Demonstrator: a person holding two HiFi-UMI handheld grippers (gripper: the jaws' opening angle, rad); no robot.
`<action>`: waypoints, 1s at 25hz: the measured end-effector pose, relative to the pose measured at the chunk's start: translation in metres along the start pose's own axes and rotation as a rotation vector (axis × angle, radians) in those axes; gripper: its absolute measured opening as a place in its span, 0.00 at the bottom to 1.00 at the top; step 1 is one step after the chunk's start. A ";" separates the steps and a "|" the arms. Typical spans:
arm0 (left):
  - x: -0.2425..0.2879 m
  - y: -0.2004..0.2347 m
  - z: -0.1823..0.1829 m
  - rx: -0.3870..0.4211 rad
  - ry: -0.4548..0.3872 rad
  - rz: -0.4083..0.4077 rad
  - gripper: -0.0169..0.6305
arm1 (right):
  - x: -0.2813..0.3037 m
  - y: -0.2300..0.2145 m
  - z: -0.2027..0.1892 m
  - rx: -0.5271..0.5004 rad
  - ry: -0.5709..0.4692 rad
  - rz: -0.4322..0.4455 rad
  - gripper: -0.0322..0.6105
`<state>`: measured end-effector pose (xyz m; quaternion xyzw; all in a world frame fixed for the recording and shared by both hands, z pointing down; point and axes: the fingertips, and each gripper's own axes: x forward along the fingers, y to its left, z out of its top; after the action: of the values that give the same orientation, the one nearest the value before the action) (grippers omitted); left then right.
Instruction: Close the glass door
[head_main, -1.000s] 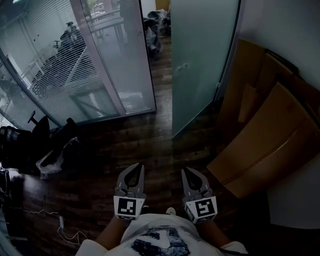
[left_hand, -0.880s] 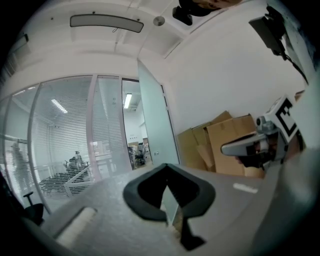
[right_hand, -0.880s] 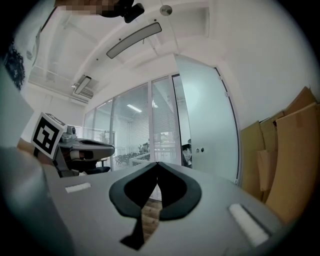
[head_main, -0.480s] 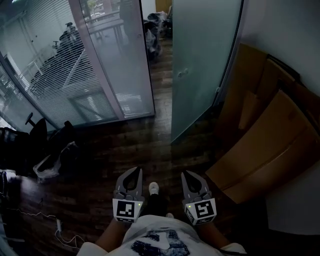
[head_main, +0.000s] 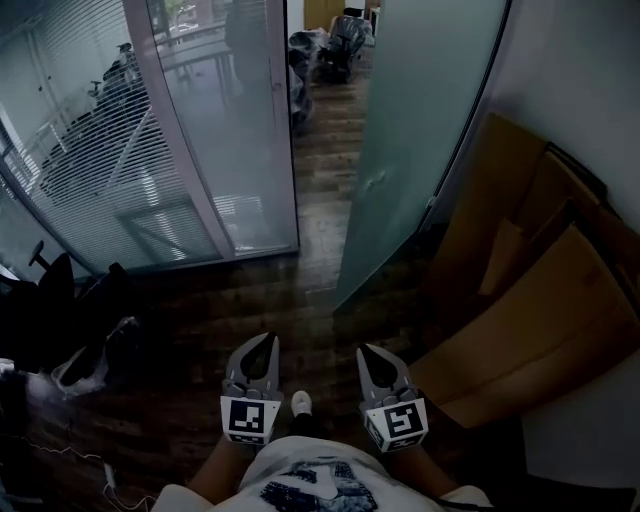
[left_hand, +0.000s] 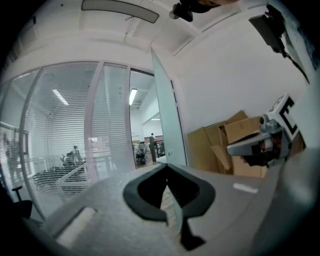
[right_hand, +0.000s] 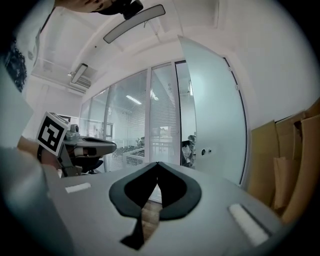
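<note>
Frosted glass is your target: the glass door (head_main: 420, 140) stands swung open at about one o'clock from you. Its handle edge is nearer you, its hinge side is against the white wall (head_main: 570, 70), and the doorway (head_main: 325, 120) gapes at twelve. The left tongs (head_main: 264, 340) and right tongs (head_main: 366, 350) are both pinched together on nothing. They sit side by side, well short of the door, over the dark wood floor (head_main: 250, 290). With the tips together you would probably have to push the pane or hook its edge, and a hard tip on smooth glass could skid or rap it. The leaning cardboard (head_main: 540, 300) at three o'clock crowds the space behind the door, so a wide right-hand reach could brush it and set a sheet sliding. A hard swing might slam the door against the frame beside the blind-covered partition (head_main: 90, 150) at ten o'clock. The door's top is cut off and its hinges are hidden. The small fitting (head_main: 377, 180) near the edge is too small to tell handle from lock, and you cannot tell whether the cardboard touches the door.
</note>
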<state>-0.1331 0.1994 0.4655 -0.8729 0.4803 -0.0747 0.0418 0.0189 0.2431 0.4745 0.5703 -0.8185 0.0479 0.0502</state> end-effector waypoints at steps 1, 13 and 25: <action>0.009 0.010 0.001 -0.002 0.000 -0.002 0.03 | 0.012 -0.002 0.003 0.000 0.003 -0.005 0.06; 0.097 0.077 0.019 0.030 -0.007 -0.062 0.03 | 0.113 -0.028 0.034 0.003 0.004 -0.084 0.06; 0.173 0.084 0.021 0.005 0.002 -0.061 0.03 | 0.163 -0.094 0.035 0.030 -0.001 -0.113 0.06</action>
<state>-0.1082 0.0081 0.4482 -0.8871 0.4531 -0.0782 0.0412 0.0502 0.0541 0.4639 0.6162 -0.7843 0.0568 0.0438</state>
